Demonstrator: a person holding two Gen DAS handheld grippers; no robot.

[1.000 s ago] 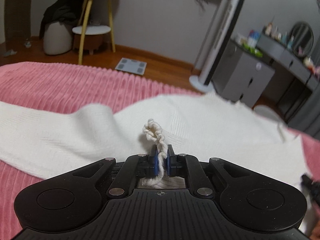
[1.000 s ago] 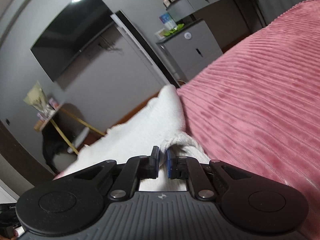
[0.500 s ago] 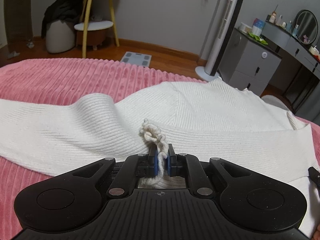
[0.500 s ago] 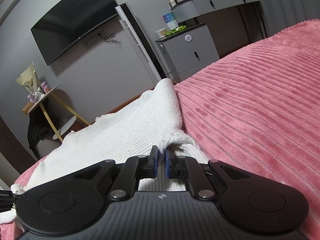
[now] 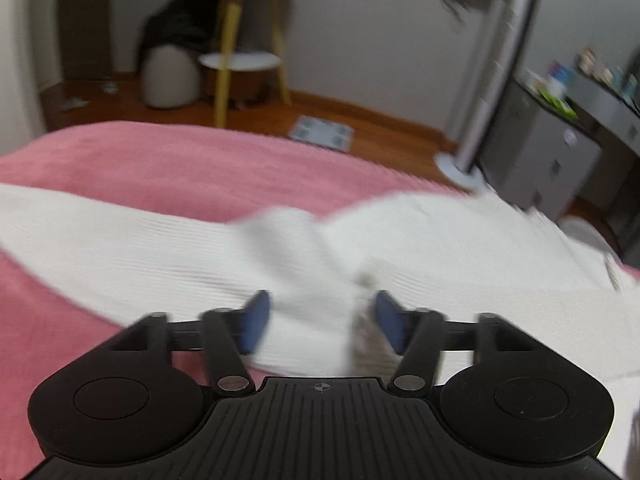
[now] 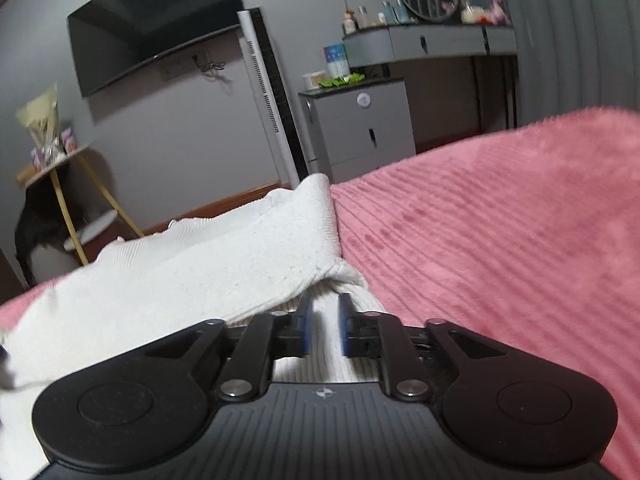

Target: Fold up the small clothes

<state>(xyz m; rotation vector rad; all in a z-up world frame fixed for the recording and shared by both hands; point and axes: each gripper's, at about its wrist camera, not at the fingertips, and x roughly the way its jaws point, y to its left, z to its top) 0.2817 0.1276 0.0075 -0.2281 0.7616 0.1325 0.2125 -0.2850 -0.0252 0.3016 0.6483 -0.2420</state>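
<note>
- Pink ribbed blanket (image 6: 500, 240) covers the bed across the lower half of both views; grey walls and a wooden floor fill the background.
- White knitted garment (image 5: 440, 248) lies spread on the blanket, running from the left edge to the right edge of the left wrist view; the same garment (image 6: 208, 264) occupies the centre and lower left of the right wrist view, its far end near the frame's middle.
- Left gripper (image 5: 322, 320), bottom centre: jaws have just been opening and stand wide apart, blue pads (image 5: 256, 320) clear of the cloth; a fold of the garment lies between them, and a blurred bit of cloth near the right pad may still be brushing it.
- Right gripper (image 6: 323, 326), bottom centre: jaws have just been opening and stand at a narrow gap; a ridge of the garment runs between the pads without visibly being pinched.
- Background, left wrist view: yellow-legged side table (image 5: 240, 60) upper centre, bathroom scale (image 5: 322, 136) on the floor, tower fan (image 5: 484, 92) upper right.
- Background, right wrist view: wall television (image 6: 156, 28) upper left, grey cabinet (image 6: 360, 128) and dressing table (image 6: 432, 42) upper right.
</note>
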